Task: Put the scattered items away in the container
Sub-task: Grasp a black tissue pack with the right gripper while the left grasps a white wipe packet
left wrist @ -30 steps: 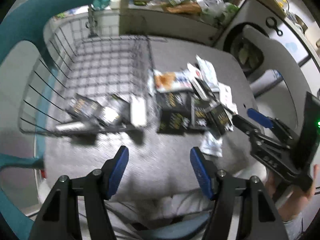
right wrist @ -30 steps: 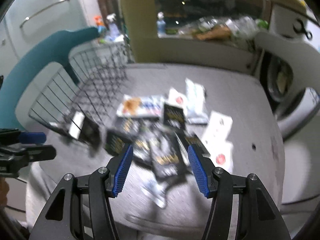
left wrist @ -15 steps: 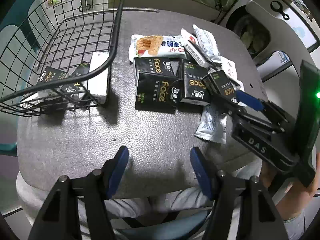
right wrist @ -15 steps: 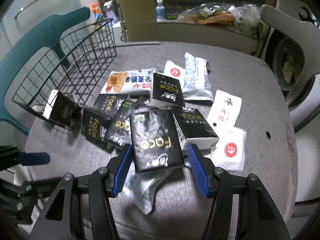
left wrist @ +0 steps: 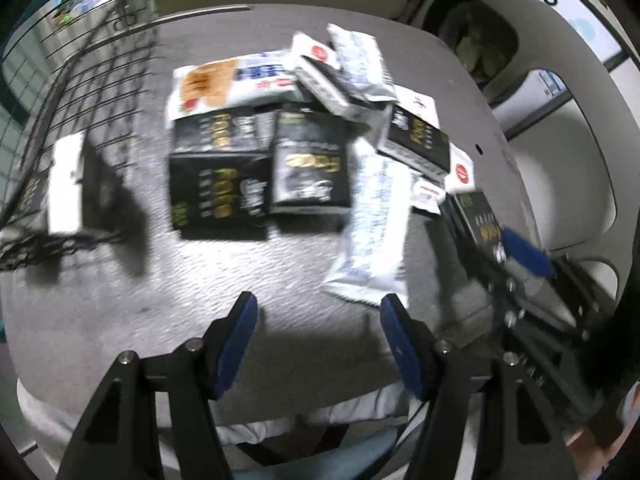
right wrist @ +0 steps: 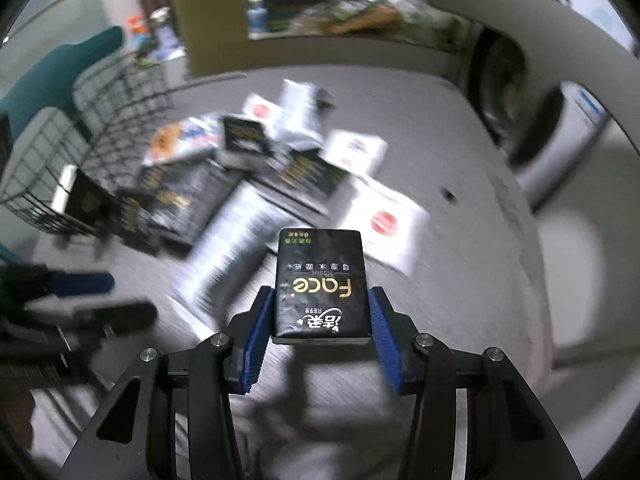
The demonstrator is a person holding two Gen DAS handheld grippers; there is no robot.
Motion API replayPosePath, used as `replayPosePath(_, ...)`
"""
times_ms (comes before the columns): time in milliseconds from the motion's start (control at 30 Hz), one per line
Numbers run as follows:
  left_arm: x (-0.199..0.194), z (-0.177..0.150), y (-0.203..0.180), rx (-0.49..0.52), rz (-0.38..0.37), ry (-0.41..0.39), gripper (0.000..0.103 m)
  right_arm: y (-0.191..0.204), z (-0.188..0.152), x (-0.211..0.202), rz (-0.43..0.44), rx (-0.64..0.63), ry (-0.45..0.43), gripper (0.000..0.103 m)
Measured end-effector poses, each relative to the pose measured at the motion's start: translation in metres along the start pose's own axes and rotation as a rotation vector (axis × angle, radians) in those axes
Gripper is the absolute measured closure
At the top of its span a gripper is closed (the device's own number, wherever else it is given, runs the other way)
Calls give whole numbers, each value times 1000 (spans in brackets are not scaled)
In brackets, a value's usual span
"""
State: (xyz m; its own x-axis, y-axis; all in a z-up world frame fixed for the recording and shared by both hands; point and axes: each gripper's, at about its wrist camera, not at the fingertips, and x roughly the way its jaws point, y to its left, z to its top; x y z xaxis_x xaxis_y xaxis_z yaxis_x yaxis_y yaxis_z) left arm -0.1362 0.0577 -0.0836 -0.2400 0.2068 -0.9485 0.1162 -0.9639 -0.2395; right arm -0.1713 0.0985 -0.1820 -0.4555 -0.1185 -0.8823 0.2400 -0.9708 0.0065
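Observation:
My right gripper is shut on a black "Face" tissue pack and holds it above the grey table. In the left wrist view that pack shows at the right, pinched in the right gripper. A pile of black tissue packs, white packets and a snack bag lies mid-table. The black wire basket stands at the left with a few packs inside. My left gripper is open over bare table, just short of the pile.
A teal chair stands behind the basket. A white chair and a washing machine lie to the right of the table. A cluttered counter runs along the far side. The table's near edge is close under my left gripper.
My right gripper has shut on a black tissue pack and lifted it off the pile. The left gripper, still open, has drifted right and closer to the pile.

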Motion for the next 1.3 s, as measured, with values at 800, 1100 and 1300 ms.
replayPosePath(800,47,41,-41,93,44,28,34,-27,-13,28,27,60,36,55)
replayPosePath(1100,41,40,-38,103,59,29,63,-24,-12,27,20,50,40,55)
replayPosePath(1300,21,25,-34,118,55,13,63,-21,-15,11,26,53,25,55)
